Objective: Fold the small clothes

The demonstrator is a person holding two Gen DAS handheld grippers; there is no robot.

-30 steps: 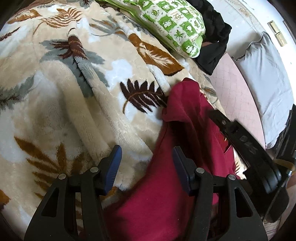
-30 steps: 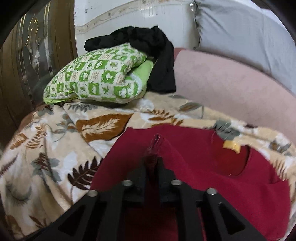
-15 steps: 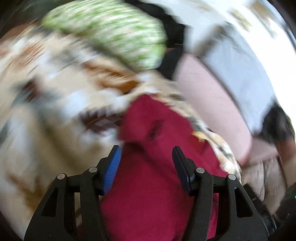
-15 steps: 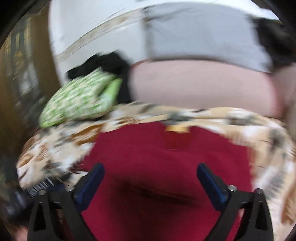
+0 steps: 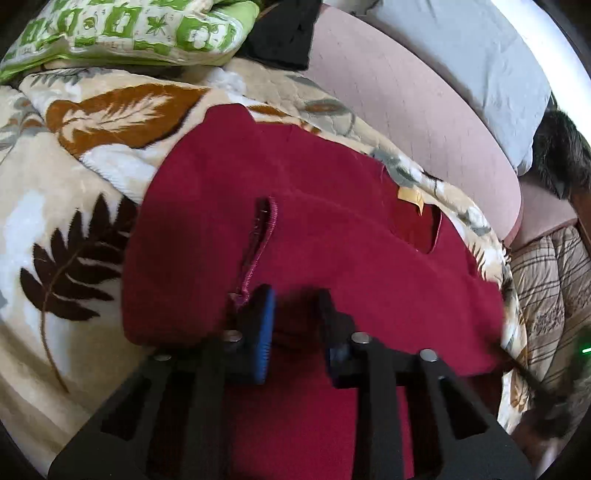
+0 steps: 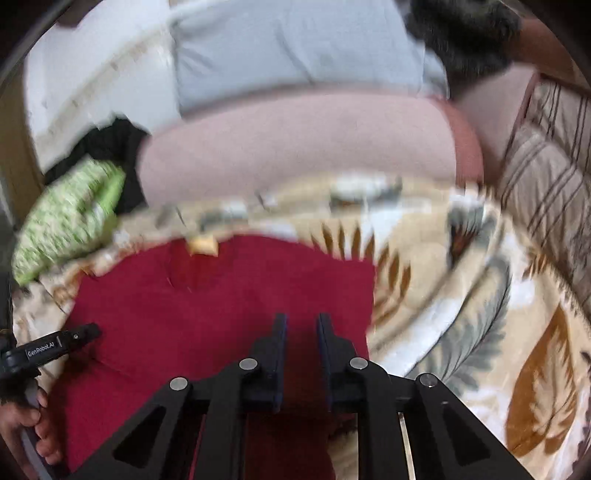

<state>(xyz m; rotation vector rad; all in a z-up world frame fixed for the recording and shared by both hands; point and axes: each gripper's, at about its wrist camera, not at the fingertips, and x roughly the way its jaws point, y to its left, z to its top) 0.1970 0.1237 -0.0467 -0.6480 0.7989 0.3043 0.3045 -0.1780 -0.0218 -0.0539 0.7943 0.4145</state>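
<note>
A dark red garment (image 5: 332,229) lies spread on a leaf-patterned blanket (image 5: 74,177), with its yellow neck label (image 5: 410,195) at the far side and one sleeve folded inward, its stitched hem (image 5: 262,240) showing. My left gripper (image 5: 295,306) hovers low over the garment's near part, jaws narrowed with a gap, nothing between them. In the right wrist view the garment (image 6: 221,295) fills the middle; my right gripper (image 6: 300,325) sits over its near right part, jaws narrowly apart and empty. The left gripper's finger (image 6: 55,345) shows at the left edge.
A green patterned pillow (image 5: 122,33) and black clothing (image 5: 284,33) lie at the far left. A pink cushion (image 5: 406,96) and a grey pillow (image 5: 461,55) run behind the blanket. A plaid quilt (image 6: 546,177) lies at the right.
The right gripper let go of the red sleeve, opened wide, then narrowed while moving right. The left gripper moved over the garment and narrowed its jaws. The sleeve now lies folded inward.
</note>
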